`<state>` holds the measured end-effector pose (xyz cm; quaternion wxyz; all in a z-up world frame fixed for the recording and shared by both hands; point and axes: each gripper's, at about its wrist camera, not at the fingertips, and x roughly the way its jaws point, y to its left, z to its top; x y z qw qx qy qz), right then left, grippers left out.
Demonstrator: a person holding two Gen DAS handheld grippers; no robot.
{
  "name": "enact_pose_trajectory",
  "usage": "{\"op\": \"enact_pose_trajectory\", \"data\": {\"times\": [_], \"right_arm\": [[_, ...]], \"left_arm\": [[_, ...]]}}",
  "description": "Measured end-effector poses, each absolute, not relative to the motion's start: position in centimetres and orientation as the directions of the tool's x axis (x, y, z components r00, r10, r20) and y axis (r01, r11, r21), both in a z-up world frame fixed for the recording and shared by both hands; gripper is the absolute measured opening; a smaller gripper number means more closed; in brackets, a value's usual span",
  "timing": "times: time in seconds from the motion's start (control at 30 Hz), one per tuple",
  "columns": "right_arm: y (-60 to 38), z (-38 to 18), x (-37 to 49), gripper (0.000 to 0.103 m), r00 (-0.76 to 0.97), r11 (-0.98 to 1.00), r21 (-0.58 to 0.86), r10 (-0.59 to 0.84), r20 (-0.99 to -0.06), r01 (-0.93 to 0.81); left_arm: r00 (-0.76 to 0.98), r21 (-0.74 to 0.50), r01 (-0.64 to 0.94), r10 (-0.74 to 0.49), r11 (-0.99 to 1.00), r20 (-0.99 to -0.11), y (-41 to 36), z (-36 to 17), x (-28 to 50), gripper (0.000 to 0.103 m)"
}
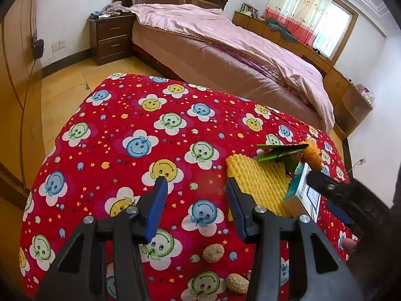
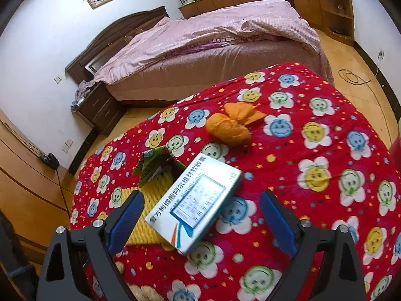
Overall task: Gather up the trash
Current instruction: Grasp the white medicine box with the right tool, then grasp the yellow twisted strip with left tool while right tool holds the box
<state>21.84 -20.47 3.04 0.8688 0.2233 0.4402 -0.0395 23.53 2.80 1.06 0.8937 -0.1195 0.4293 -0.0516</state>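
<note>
Above the red cloth (image 2: 313,115), the right claw (image 2: 200,215) gapes around the medicine box (image 2: 198,200); the left claw (image 1: 198,198) stands half-open, empty.

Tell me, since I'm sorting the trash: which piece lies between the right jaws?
The white medicine box, lying partly on the yellow foam net; the orange wrapper sits farther off.

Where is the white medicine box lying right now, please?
In the right wrist view the box lies on the red cloth, between the open right gripper's fingers, partly over the yellow foam net, nearer than the orange wrapper.
</note>
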Motion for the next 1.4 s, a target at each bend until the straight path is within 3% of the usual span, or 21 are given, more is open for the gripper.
{"op": "enact_pose_trajectory", "data": {"times": [0.3, 0.37, 0.47, 0.87, 1.07, 1.4], "right_arm": [[-18.7, 1.1, 23.6, 0.095, 0.555, 0.922, 0.270, 0.077, -0.829, 0.276], [-18.5, 1.0, 23.6, 0.092, 0.551, 0.930, 0.249, 0.063, -0.832, 0.269], [-18.6, 1.1, 23.2, 0.078, 0.554, 0.944, 0.208, 0.034, -0.832, 0.255], [-22.5, 2.0, 19.7, 0.075, 0.598, 0.941, 0.260, 0.084, -0.797, 0.215], [-24.9, 2.2, 17.8, 0.075, 0.612, 0.926, 0.295, 0.095, -0.785, 0.235], [-26.8, 2.7, 16.1, 0.075, 0.648, 0.919, 0.317, 0.097, -0.756, 0.232]], "left_arm": [[0.626, -0.274, -0.037, -0.191, 0.961, -0.756, 3.7, 0.8, 23.7, 0.048], [0.628, -0.273, -0.031, -0.194, 0.961, -0.754, 3.6, 0.8, 23.7, 0.048], [0.627, -0.271, -0.017, -0.201, 0.962, -0.753, 3.3, 0.9, 23.6, 0.048], [0.594, -0.304, 0.063, -0.281, 0.951, -0.754, 1.2, 0.3, 23.7, 0.049], [0.569, -0.308, 0.096, -0.306, 0.947, -0.763, -0.3, 0.0, 24.2, 0.058], [0.497, -0.226, 0.183, -0.289, 0.957, -0.819, -4.9, -0.4, 25.0, 0.065]]}}
